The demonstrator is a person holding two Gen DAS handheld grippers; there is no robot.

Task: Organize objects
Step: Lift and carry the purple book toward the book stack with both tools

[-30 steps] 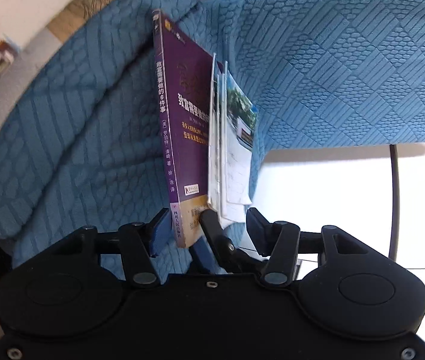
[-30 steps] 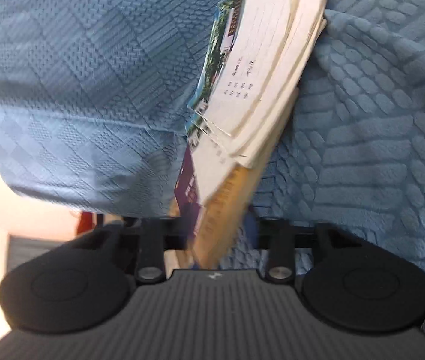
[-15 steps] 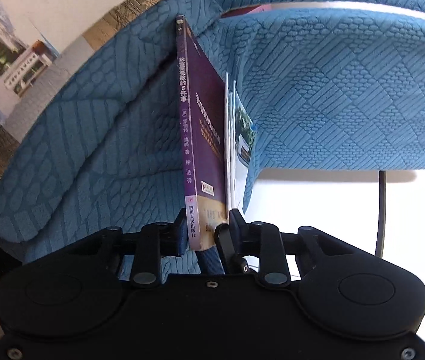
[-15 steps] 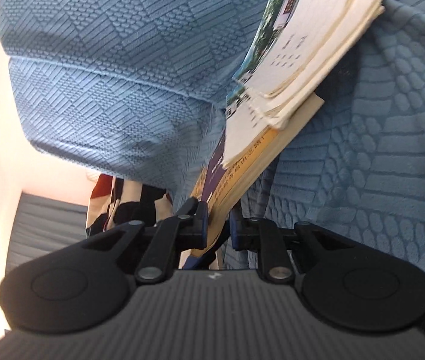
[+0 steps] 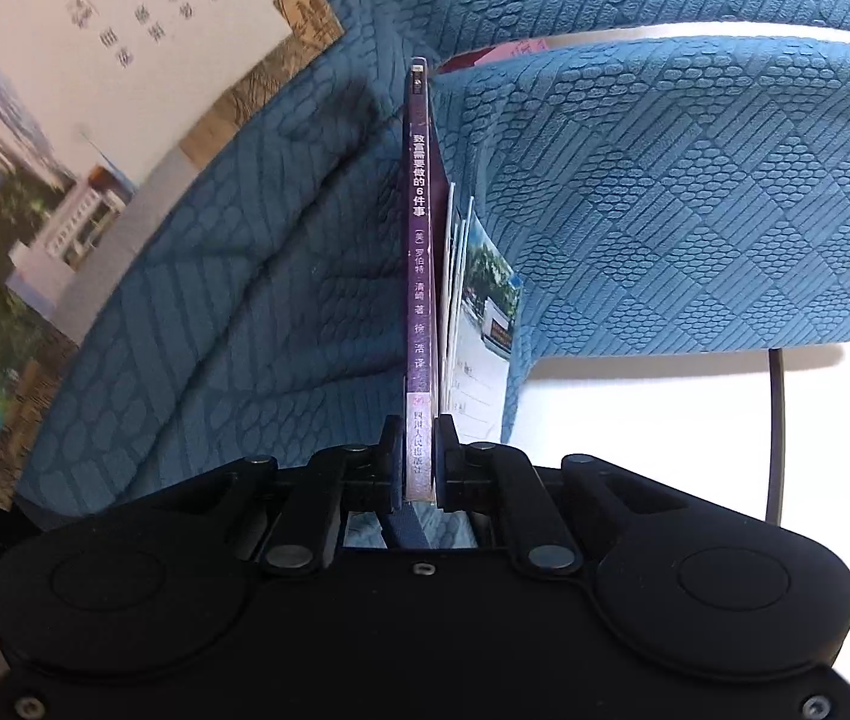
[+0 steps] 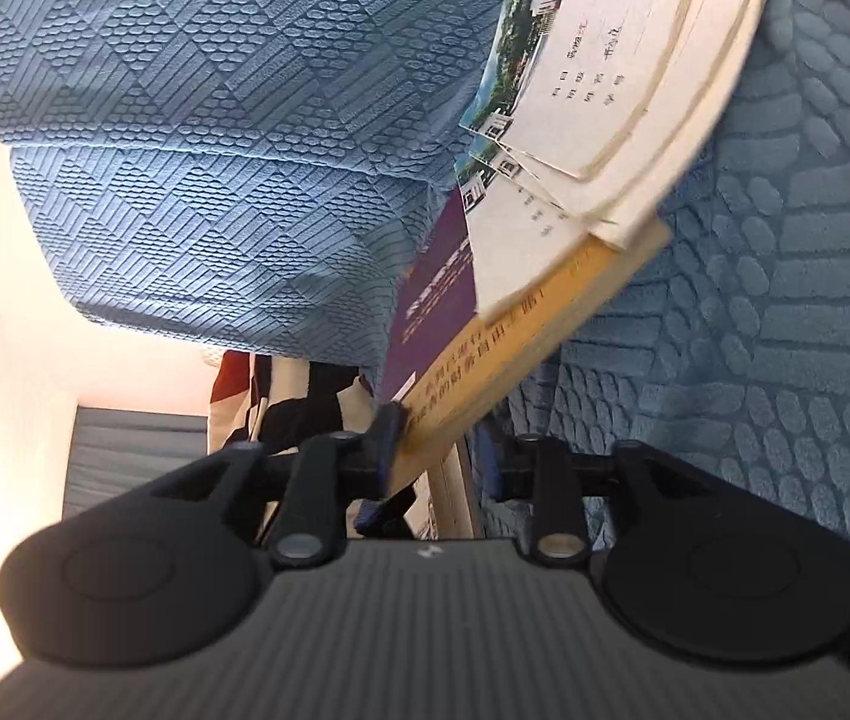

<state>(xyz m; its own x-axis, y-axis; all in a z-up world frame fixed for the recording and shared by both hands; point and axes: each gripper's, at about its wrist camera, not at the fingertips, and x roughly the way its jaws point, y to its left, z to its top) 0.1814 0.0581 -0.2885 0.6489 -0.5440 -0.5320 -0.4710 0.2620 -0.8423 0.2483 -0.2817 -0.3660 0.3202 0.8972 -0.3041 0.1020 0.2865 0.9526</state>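
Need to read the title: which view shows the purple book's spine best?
Left wrist view: the purple book stands edge-on, spine lettering sharp, clamped in the left hand-held gripper. Right wrist view shows only its blurred cover under notebooks, no spine.

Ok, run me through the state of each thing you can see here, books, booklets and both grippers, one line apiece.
Purple book: standing on edge, spine toward the left camera, clamped at its lower end.
Thin booklets: upright, leaning against the purple book's cover.
Left gripper: just been closing, now shut on the purple book's spine.
Right gripper: just been opening; one pad touches the book's corner, the other stands clear.
Loose booklets: lying flat on the blue fabric.
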